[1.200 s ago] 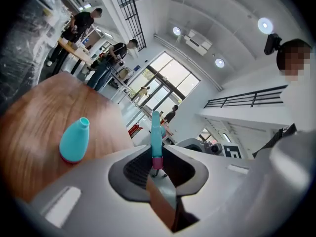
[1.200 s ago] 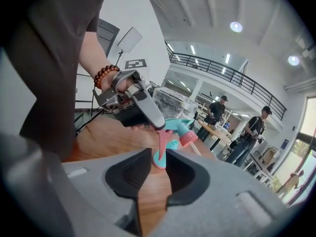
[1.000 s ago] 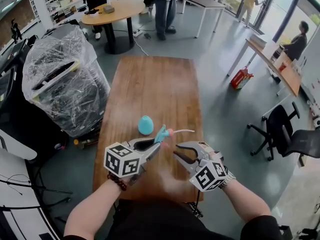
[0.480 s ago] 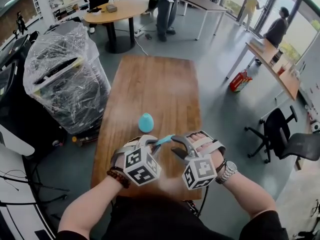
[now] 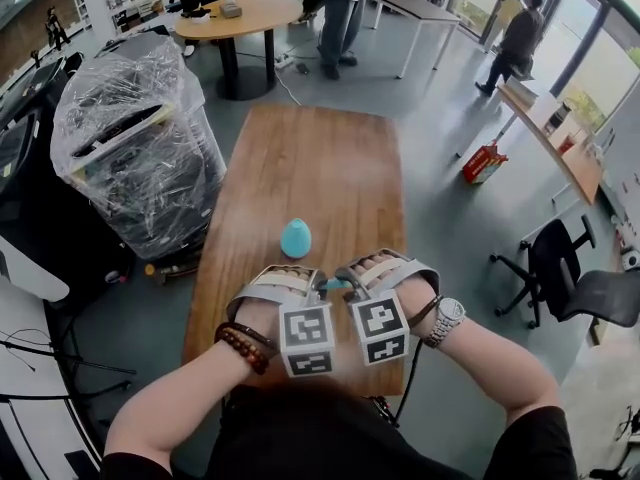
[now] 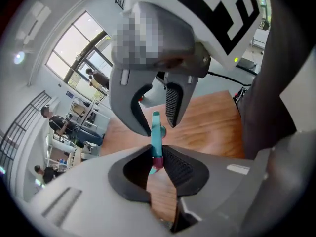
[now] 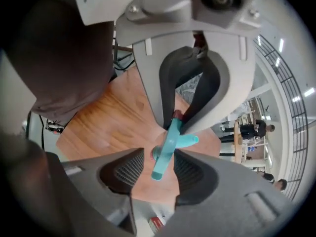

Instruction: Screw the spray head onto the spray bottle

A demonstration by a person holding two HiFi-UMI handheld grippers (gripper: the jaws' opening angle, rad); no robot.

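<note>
Right gripper (image 7: 159, 158) jaws just opened round spray head (image 7: 170, 141); left gripper (image 6: 157, 158) clamps it.

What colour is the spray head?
The plastic spray head is teal; clearest in the right gripper view.

One spray head (image 5: 335, 284) and one spray bottle (image 5: 295, 238) show mid-frame. One worktop (image 5: 300, 158); two grippers at lower centre, left gripper (image 6: 157, 154) and right gripper (image 7: 160, 163).

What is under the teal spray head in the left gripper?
Only bare wooden table shows under the spray head. The spray bottle stands apart, farther along the table. In the head view the left gripper and right gripper cover that spot.
</note>
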